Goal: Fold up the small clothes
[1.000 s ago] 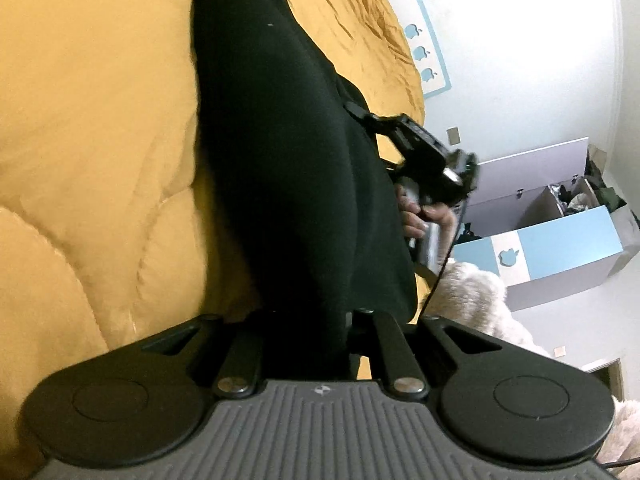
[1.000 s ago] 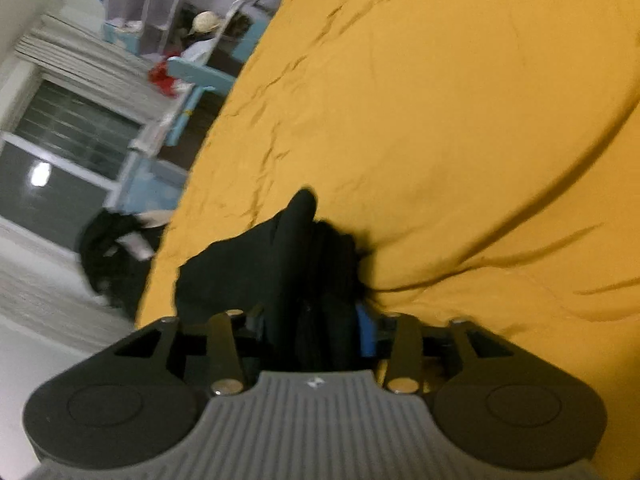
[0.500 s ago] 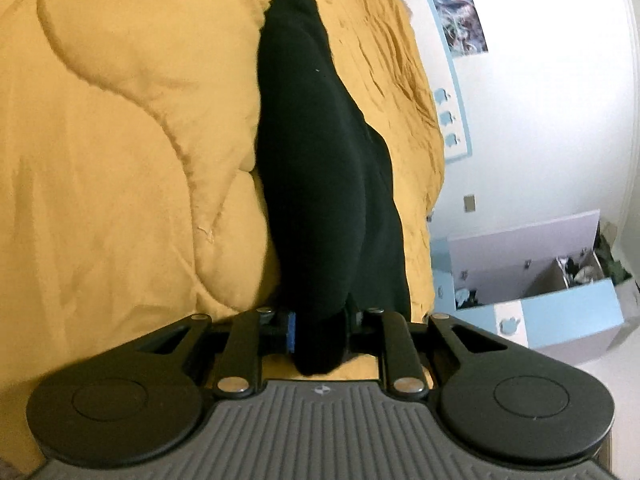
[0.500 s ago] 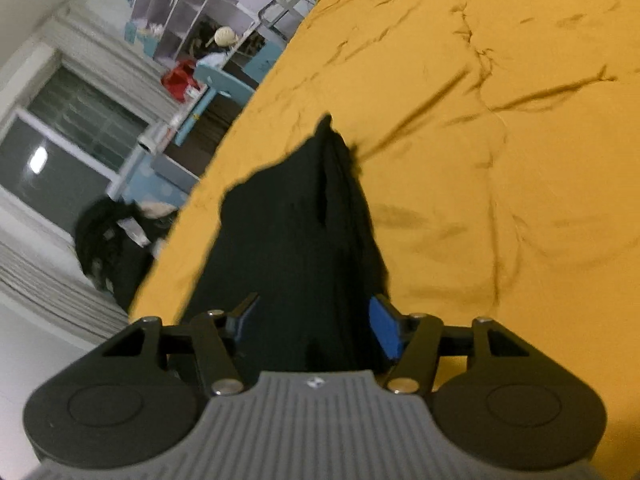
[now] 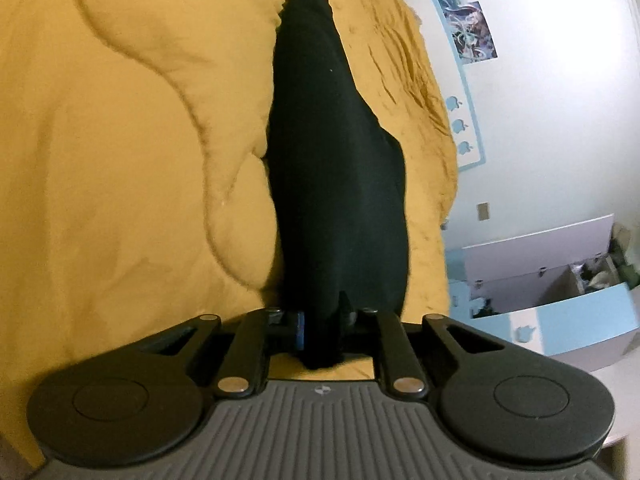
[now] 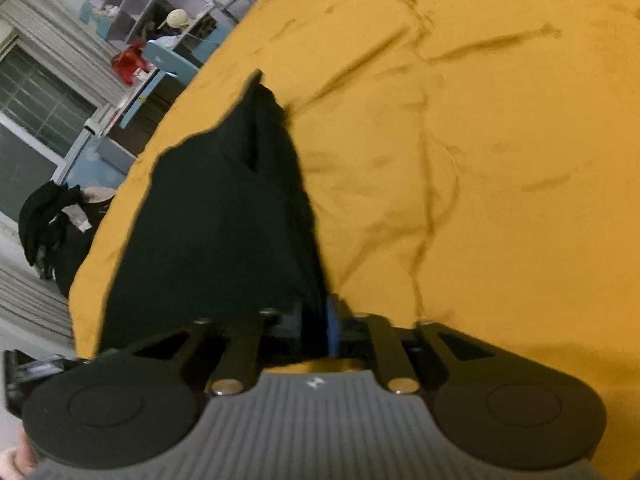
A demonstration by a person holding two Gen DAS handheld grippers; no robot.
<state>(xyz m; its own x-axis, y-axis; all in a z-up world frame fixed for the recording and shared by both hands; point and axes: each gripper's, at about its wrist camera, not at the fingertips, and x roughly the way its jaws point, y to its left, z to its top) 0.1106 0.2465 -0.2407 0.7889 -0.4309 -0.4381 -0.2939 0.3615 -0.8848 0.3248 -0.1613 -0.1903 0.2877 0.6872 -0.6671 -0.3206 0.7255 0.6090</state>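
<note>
1. Left tongs (image 5: 322, 330) are pinching one end of the black garment (image 5: 336, 184).
2. Right tongs (image 6: 316, 330) pinch another edge of the same garment (image 6: 216, 220).
3. The garment stretches away from both over the yellow quilt (image 6: 480, 160) on the bed.

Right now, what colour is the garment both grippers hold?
Plain black garment, no visible pattern, lying on the yellow quilt; clearest in the left wrist view.

A bed under a yellow quilt (image 5: 120, 160) (puffy, creased); a black garment (image 5: 332, 168) lies stretched toward 12 o'clock.
</note>
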